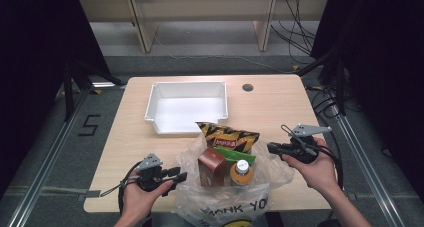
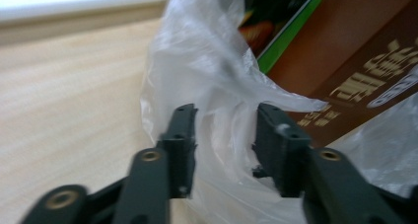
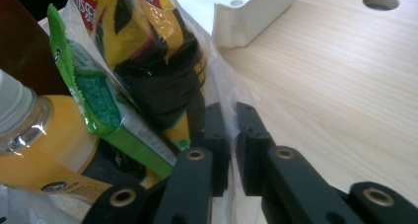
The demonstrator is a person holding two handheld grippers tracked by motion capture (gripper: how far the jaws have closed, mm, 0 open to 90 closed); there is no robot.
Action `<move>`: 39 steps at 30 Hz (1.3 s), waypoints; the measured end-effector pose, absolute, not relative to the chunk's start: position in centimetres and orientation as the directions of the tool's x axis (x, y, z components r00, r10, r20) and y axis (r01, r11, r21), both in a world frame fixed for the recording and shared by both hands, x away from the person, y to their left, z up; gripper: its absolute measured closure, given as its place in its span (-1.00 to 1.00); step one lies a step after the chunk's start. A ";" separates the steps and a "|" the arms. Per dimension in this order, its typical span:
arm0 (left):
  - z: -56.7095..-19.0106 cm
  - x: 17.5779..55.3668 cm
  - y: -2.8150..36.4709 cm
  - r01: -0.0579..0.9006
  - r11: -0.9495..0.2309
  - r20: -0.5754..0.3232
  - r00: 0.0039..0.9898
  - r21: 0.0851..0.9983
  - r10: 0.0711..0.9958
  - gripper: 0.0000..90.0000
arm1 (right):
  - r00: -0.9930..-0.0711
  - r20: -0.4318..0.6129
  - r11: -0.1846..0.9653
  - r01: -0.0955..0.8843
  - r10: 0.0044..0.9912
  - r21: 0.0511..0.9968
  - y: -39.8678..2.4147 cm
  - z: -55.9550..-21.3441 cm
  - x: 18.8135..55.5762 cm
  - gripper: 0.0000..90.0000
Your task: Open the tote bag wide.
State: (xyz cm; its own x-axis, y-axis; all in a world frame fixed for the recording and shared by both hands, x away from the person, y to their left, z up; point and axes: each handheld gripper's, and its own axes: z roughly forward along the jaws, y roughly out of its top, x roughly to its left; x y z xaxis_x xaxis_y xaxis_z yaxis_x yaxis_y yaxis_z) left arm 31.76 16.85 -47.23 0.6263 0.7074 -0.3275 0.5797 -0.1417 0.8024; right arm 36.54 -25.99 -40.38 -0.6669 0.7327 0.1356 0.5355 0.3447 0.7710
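Note:
A clear plastic bag (image 1: 225, 199) stands at the table's near edge, between my two grippers. In it are a yellow-and-black chips bag (image 1: 227, 136), a brown carton (image 1: 211, 166), a green pack (image 1: 241, 157) and an orange drink bottle (image 1: 242, 172). My left gripper (image 1: 181, 177) is at the bag's left side. Its jaws stand apart (image 2: 224, 130) with loose bag film (image 2: 197, 61) between them, and the carton (image 2: 355, 61) is just behind. My right gripper (image 1: 271, 148) is at the bag's right side, its jaws (image 3: 230, 130) nearly together on the bag's thin edge beside the chips bag (image 3: 143, 41).
A white tray (image 1: 186, 85) with nothing in it sits on the wooden table (image 1: 280, 112) behind the bag, its corner (image 3: 251, 17) close to my right gripper. A round cable hole (image 1: 247, 87) lies at the far right. Bare wood stretches to the left and right of the bag.

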 end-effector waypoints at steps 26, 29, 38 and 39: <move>-46.0 37.4 14.1 0.508 -0.222 -0.274 0.725 0.832 0.632 0.86 | -0.677 0.092 0.391 0.524 0.730 0.757 -25.4 -42.5 37.3 0.97; -46.7 37.5 14.1 0.525 -0.247 -0.262 0.712 0.814 0.651 0.94 | -0.654 0.097 0.378 0.545 0.750 0.748 -25.3 -43.1 37.6 0.98; -48.3 38.4 14.3 0.563 -0.269 -0.236 0.666 0.782 0.707 0.94 | -0.641 0.053 0.433 0.575 0.766 0.695 -26.4 -44.7 39.3 0.99; -48.5 38.4 14.2 0.566 -0.269 -0.234 0.661 0.779 0.713 0.94 | -0.635 0.052 0.427 0.575 0.771 0.698 -26.4 -45.0 39.5 0.99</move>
State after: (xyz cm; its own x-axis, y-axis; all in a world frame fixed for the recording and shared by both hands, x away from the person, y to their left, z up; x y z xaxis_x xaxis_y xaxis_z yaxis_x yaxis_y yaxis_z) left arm 38.43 14.24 -48.54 0.6608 0.7132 -0.2339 0.5665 -0.2695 0.7788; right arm 39.48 -26.44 -44.95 -0.6350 0.7708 0.0518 0.5752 0.4270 0.6977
